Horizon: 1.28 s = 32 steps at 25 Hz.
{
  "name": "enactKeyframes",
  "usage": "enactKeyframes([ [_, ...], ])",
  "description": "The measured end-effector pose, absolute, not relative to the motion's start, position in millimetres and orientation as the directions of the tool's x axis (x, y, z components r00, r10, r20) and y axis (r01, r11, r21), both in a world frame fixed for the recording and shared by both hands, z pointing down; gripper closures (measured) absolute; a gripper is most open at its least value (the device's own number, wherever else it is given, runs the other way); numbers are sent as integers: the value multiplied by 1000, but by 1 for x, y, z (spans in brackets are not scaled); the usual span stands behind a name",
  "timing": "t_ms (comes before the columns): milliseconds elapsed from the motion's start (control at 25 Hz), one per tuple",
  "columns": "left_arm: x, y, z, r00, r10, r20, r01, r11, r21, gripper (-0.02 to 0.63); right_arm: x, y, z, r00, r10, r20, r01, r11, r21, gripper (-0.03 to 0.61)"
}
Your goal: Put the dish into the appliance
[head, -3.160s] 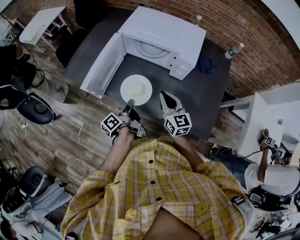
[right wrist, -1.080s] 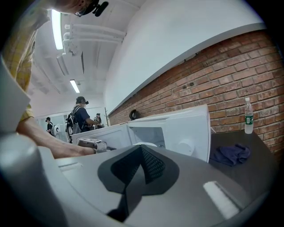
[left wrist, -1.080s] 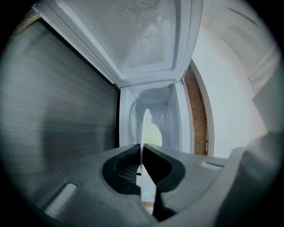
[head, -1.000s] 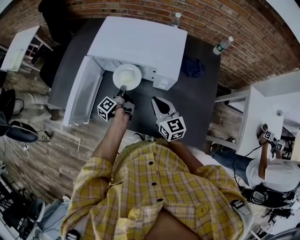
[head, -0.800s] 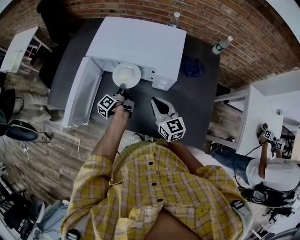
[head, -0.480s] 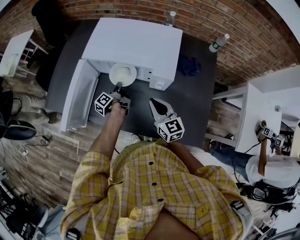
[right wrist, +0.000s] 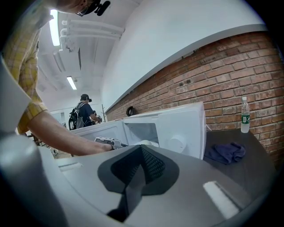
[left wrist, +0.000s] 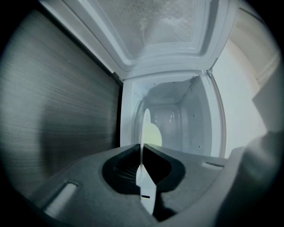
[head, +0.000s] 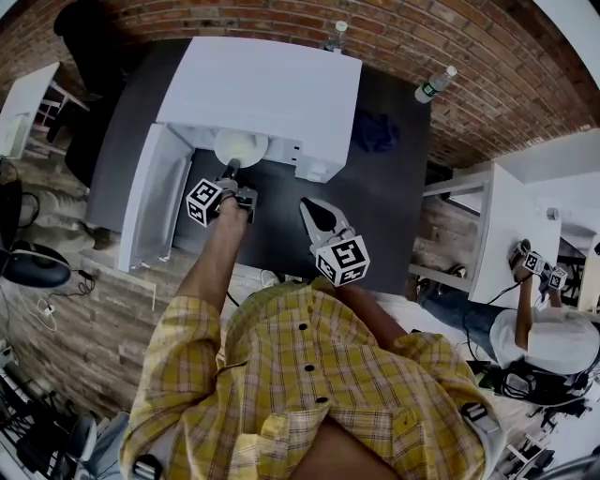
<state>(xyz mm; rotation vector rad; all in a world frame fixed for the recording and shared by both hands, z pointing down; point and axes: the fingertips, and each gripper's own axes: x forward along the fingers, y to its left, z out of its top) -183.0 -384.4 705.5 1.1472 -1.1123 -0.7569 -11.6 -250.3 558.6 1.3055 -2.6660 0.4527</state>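
Plate [head: 241, 147] sits in the microwave [head: 272, 84] mouth in the head view, your left gripper [head: 232, 171] on its near rim. The microwave stands toward the table's [head: 394, 187] back left corner, door [head: 150, 206] open. Your right gripper [head: 312, 211] hovers near the front edge.

In the left gripper view, your jaws clamp the plate edge-on, the cavity just beyond.

In the right gripper view, your jaws are pressed together on nothing; a cloth [right wrist: 224, 152] and a bottle [right wrist: 244, 115] lie toward the back edge.

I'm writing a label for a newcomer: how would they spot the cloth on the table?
Find the dark table by the brick wall, then the white microwave on it. Just right of the microwave lies the cloth: crumpled, dark blue, the only soft thing there.
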Motion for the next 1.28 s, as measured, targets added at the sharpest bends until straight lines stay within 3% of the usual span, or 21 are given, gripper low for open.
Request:
enactKeyframes([
  [1160,-181,-418,722,330,-887,323,-84,313,946,598,-12,-260,565,-598,-753,275,-802,562,-204,575],
  [1280,-181,-416,723,330,-884,330,-79,323,943,570,-11,-259,564,-596,-756,271,-803,560,-203,575],
])
